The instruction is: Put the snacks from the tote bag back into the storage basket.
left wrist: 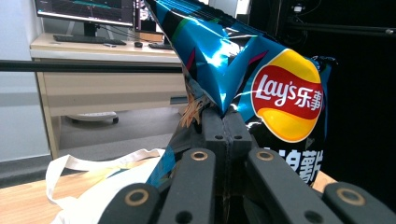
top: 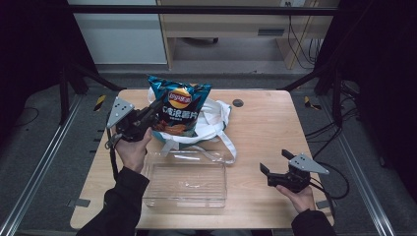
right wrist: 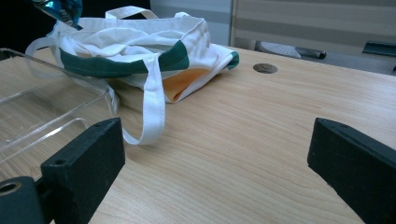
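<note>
Chip bag (top: 179,105) edge, apparently pinched

Wooden table (top: 265,128) on grey floor (top: 44,147) (dimly lit), pale desk (top: 221,24) behind, monitor (left wrist: 84,10).

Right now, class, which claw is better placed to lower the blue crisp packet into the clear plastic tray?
Left claw: already shut on the blue crisp packet near the clear plastic tray. Right claw is open and empty.
</note>
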Available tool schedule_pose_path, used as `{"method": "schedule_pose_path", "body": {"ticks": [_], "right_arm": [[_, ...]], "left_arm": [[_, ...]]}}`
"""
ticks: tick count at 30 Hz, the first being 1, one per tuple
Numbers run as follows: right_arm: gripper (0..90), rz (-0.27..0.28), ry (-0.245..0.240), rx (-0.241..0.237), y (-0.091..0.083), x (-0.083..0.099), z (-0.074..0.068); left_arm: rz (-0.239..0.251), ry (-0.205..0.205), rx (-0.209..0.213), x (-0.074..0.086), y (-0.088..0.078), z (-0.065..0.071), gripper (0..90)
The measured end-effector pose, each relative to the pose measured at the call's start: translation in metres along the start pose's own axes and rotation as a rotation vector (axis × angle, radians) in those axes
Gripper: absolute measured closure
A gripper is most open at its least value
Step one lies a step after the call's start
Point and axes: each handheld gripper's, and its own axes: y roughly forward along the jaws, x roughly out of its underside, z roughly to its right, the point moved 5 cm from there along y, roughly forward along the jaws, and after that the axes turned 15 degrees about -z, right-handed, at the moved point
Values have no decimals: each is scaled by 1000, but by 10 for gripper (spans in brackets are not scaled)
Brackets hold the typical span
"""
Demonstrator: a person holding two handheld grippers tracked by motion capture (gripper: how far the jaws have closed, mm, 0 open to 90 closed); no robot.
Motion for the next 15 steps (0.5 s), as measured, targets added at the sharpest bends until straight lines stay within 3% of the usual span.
{"method": "schedule_pose_path", "body": {"ticks": [15], "right_arm": [[44,11,5,-3,-1,-1,-1]], "left_arm": [[9,-15,33,13,-21,21,900]]}}
